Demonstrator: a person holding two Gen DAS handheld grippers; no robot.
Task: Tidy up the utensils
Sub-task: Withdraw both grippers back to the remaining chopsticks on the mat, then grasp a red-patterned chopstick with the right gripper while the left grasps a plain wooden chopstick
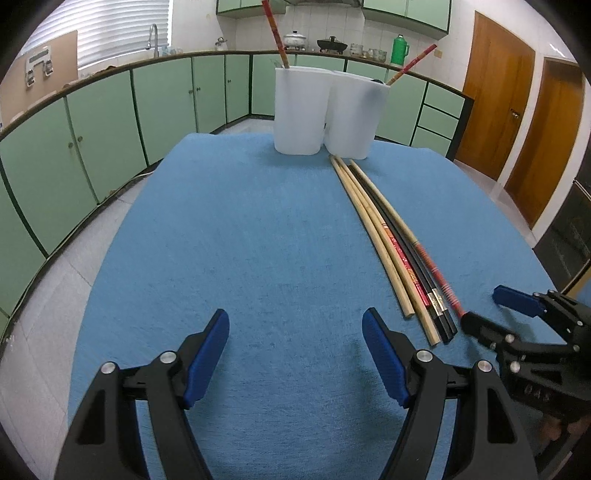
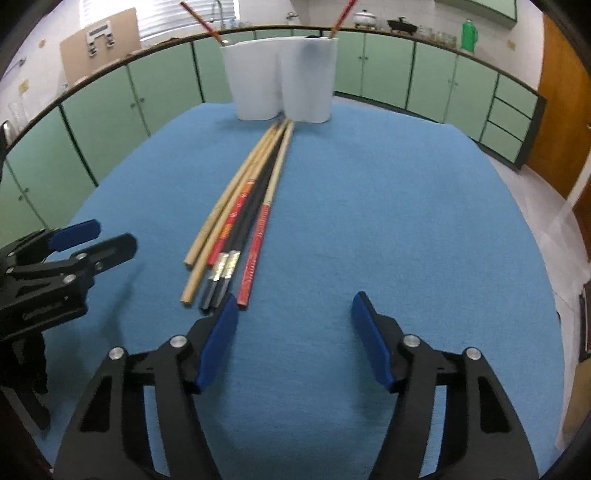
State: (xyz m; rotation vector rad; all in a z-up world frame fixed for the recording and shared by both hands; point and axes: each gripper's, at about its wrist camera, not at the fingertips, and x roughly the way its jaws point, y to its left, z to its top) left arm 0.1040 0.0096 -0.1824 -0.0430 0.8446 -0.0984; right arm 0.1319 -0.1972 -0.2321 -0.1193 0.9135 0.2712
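Note:
Several chopsticks lie in a bundle on the blue cloth, plain wood, black and red-patterned ones; they also show in the right wrist view. Their far tips reach a white two-compartment holder, also seen in the right wrist view, which has one red chopstick in each compartment. My left gripper is open and empty, left of the bundle's near ends. My right gripper is open and empty, its left finger just short of the near ends.
The blue cloth covers the table. Green kitchen cabinets and a counter run around the room, and wooden doors stand at the right. The right gripper shows at the left view's right edge.

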